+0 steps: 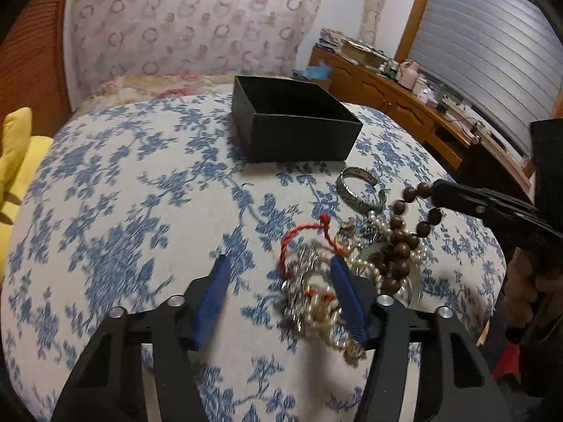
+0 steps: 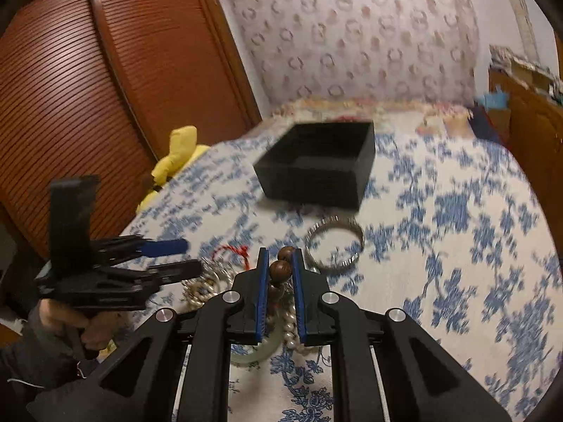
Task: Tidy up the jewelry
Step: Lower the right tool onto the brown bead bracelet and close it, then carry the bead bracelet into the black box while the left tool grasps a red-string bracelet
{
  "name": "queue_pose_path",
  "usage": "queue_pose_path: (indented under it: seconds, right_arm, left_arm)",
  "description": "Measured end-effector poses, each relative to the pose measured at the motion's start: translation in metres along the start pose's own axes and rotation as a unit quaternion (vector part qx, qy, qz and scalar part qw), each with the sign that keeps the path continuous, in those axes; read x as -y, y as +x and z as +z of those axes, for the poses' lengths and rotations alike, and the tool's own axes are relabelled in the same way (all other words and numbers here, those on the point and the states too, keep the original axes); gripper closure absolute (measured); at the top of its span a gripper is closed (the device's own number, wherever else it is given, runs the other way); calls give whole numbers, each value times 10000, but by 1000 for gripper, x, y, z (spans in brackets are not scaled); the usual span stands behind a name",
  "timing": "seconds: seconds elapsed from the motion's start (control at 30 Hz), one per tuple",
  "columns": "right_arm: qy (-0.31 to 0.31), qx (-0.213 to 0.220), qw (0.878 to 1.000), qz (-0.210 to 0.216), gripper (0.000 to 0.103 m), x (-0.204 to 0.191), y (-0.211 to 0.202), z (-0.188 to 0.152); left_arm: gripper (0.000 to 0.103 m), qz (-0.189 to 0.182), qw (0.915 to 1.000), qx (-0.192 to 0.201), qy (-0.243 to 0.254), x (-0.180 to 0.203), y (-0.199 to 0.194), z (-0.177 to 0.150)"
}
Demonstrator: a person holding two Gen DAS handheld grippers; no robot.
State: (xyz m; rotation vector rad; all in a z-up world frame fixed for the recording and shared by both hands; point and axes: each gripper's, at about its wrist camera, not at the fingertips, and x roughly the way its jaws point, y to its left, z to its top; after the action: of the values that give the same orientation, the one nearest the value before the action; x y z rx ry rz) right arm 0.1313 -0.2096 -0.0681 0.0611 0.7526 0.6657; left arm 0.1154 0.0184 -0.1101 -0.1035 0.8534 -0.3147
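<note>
- A bedroom; a bed under a white quilt printed with blue flowers point(image 1: 123, 183) serves as the work surface, with a ribbed red-brown wardrobe door point(image 2: 88, 70) to one side and a cluttered wooden desk point(image 1: 397, 95) to the other
- An open, square black box point(image 1: 295, 119) sits on the quilt, apparently empty; the jewelry lies in a tangled heap short of it, well apart from the box
- The right gripper point(image 2: 280, 267) has narrowed its blue pads onto a string of round brown wooden beads point(image 2: 280, 269), which looks pinched and partly lifted; this seems to be the first pick-up
- The left gripper point(image 1: 278, 281) stands half open over a blurred cluster of pearls and silver chain point(image 1: 313, 302), gripping nothing
- Next, I judge, the beads must be drawn free and carried to the box; a strand of white pearls point(image 1: 378, 274) and a red cord point(image 1: 299, 235) are entangled and may drag along
- An engraved silver bangle point(image 1: 359, 186) lies on the way; a yellow plush toy point(image 2: 176, 161) sits clear
</note>
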Motion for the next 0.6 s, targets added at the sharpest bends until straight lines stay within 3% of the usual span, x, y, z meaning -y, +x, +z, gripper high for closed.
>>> queue_pose_path:
  seconds: [0.4, 0.5, 0.53, 0.6]
  right_arm:
    - [-373, 413, 9984, -32, 88, -16, -33, 20]
    - [-343, 450, 9984, -79, 88, -14, -36, 19]
    - [-329, 456, 9984, -110, 88, -12, -37, 19]
    - [-293, 459, 9984, -128, 88, -10, -37, 18]
  left_arm:
    - [75, -450, 9976, -514, 93, 2, 37, 29]
    - [89, -522, 9969, -571, 160, 2, 41, 32]
    - [101, -532, 9967, -584, 166, 2, 42, 33]
    - [101, -548, 9966, -574, 210, 2, 42, 35]
